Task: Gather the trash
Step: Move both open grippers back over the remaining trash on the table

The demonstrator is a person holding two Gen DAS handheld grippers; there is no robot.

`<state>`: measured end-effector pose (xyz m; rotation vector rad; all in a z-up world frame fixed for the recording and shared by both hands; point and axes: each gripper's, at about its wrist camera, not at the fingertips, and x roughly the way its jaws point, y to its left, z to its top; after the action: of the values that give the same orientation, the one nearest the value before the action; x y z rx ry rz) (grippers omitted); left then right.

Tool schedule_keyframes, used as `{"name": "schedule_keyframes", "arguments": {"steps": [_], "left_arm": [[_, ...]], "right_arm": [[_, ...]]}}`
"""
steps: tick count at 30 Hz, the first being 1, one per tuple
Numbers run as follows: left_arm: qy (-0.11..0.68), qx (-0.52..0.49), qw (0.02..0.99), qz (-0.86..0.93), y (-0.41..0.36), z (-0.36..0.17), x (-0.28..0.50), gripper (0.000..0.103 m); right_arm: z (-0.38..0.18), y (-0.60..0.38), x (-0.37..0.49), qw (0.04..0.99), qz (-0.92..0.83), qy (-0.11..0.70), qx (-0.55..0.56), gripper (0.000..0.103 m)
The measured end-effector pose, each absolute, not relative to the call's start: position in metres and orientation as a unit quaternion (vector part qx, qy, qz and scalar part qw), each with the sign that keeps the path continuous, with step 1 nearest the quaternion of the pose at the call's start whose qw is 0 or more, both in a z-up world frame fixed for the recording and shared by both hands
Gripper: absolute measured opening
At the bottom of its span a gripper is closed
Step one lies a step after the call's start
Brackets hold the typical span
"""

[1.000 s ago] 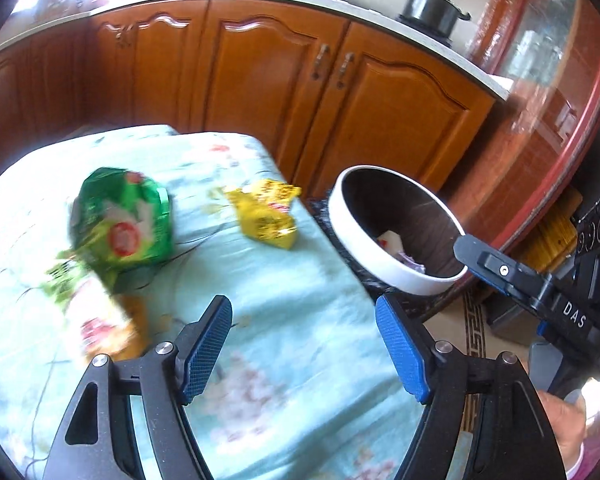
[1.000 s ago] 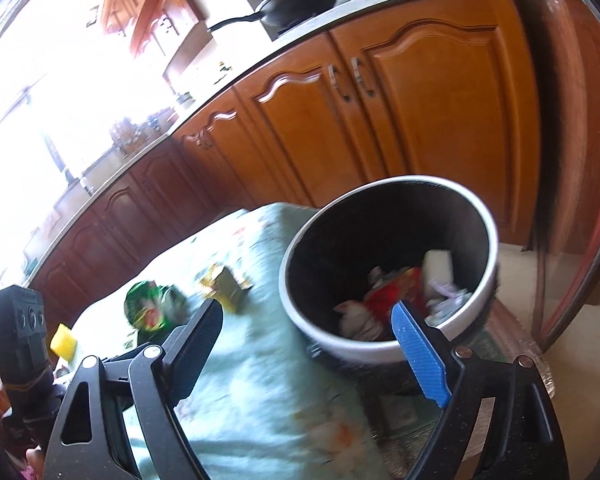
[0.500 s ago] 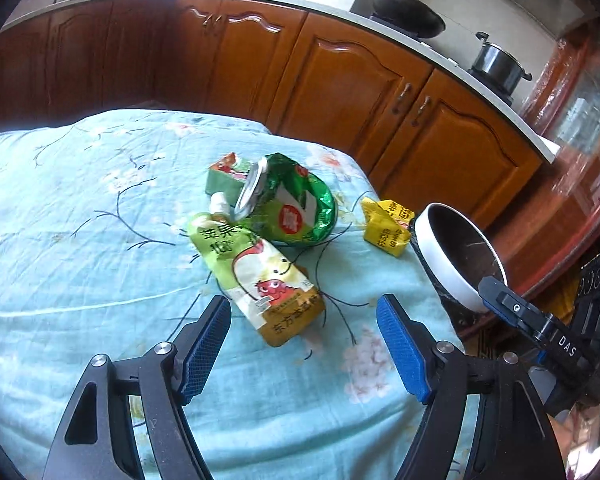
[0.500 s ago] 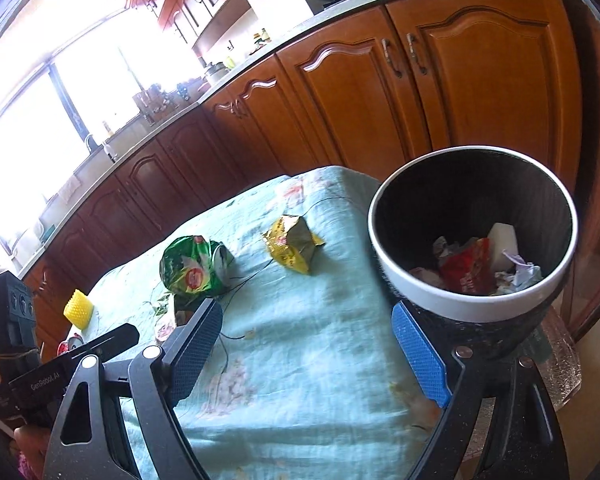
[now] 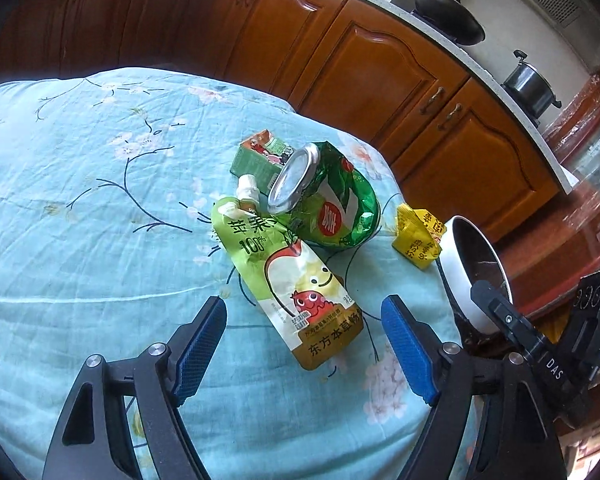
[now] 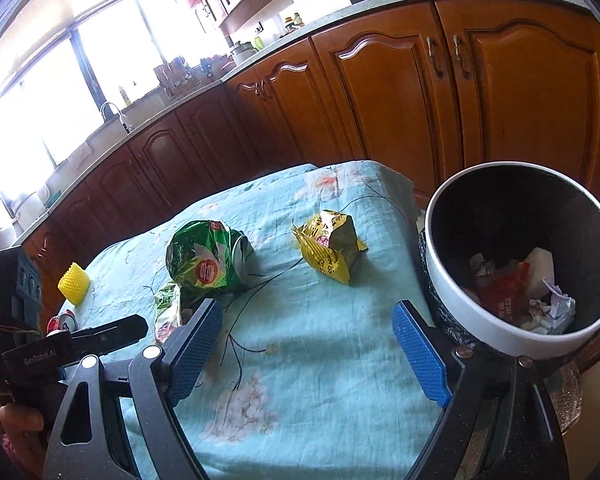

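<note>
A green apple-juice pouch (image 5: 292, 272) lies on the teal flowered tablecloth (image 5: 80, 240), its lower end showing between the blue pads of my left gripper (image 5: 302, 308), which do not touch it; these jaws are opening. Behind the pouch lie a crushed green can (image 5: 332, 200) and a small green carton (image 5: 256, 156). A yellow wrapper (image 5: 418, 236) sits near the table's right edge. The white-rimmed black bin (image 6: 440, 280) stands beside that edge with trash inside. My right gripper (image 6: 306, 312) is open over bare cloth, the yellow wrapper (image 6: 332, 248) and can (image 6: 204, 260) beyond it.
A yellow ridged object (image 6: 74, 282) and a red can (image 6: 62, 320) lie at the table's far left. Wooden kitchen cabinets (image 6: 380, 100) run behind the table, with a wok (image 5: 448, 16) and a pot (image 5: 530, 84) on the counter.
The left view swung away from the bin toward the pile of trash, and the pouch now sits between its pads. The right view drew back from the bin, showing more tablecloth.
</note>
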<state>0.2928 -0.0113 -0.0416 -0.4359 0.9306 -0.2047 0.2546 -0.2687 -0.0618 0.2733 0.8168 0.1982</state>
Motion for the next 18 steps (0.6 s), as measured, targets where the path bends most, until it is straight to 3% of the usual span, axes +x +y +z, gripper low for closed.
{"name": "schedule_keyframes", "arguments": {"steps": [12, 14, 16, 18], "left_arm": [[0.477, -0.188, 0.856, -0.069, -0.027, -0.063, 0.335, 0.077], [0.473, -0.177, 0.860, -0.077, -0.028, -0.064, 0.335, 0.067], [0.469, -0.173, 0.861, -0.095, -0.029, -0.063, 0.334, 0.052], [0.465, -0.161, 0.865, -0.100, -0.030, -0.061, 0.330, 0.046]], "right_arm": [[-0.085, -0.259, 0.322, 0.893, 0.097, 0.428, 0.106, 0.086], [-0.091, -0.256, 0.328, 0.888, 0.103, 0.437, 0.101, 0.071], [-0.096, -0.252, 0.331, 0.881, 0.107, 0.449, 0.099, 0.030], [-0.097, -0.249, 0.328, 0.880, 0.110, 0.451, 0.098, 0.016]]}}
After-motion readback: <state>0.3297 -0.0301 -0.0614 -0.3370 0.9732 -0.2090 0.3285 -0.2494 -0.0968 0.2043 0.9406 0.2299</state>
